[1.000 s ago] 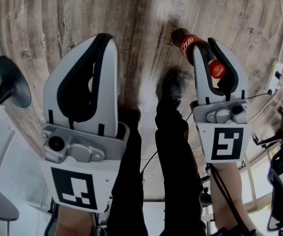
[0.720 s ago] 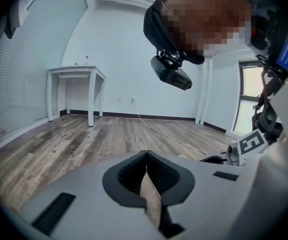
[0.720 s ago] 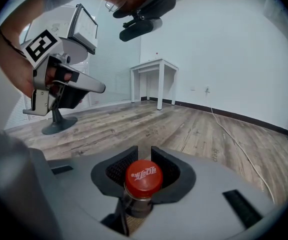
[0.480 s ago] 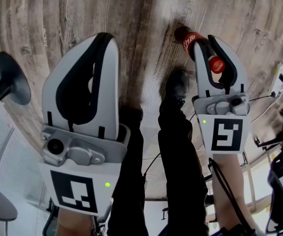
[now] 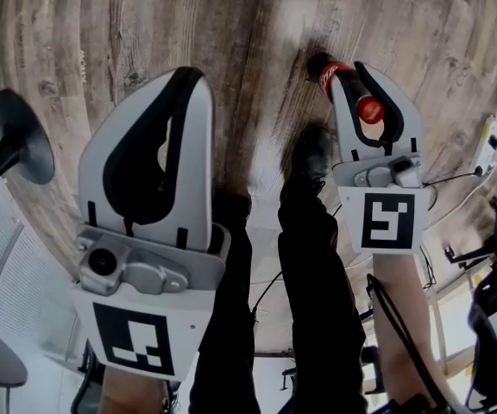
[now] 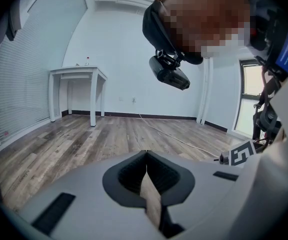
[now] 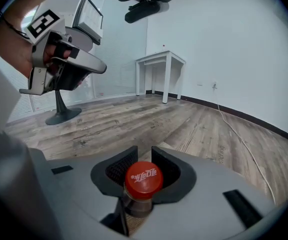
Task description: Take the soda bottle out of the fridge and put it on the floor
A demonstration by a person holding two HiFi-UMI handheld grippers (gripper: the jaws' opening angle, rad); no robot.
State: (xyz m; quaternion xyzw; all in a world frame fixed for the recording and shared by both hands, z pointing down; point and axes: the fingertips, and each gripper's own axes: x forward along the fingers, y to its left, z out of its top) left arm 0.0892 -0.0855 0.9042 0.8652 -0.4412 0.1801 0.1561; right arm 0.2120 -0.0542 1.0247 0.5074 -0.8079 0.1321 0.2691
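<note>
The soda bottle (image 5: 328, 72) is dark with a red label and a red cap (image 5: 368, 109). It hangs upright over the wooden floor (image 5: 248, 24), and my right gripper (image 5: 352, 74) is shut on its neck just below the cap. In the right gripper view the cap (image 7: 143, 178) sits between the two dark pads (image 7: 115, 171). I cannot tell whether the bottle's base touches the floor. My left gripper (image 5: 192, 76) is held high at the left, shut with nothing in it; its jaw tips (image 6: 146, 153) meet. No fridge is in view.
The person's dark trouser legs and a shoe (image 5: 309, 153) stand just left of the bottle. A black round stand base (image 5: 20, 141) is at the far left. A white power strip (image 5: 488, 141) with cables lies at the right. A white table (image 6: 79, 74) stands by the wall.
My right gripper has gone down and a little forward with the bottle, so it looks smaller and nearer the floor. The left gripper has barely moved.
</note>
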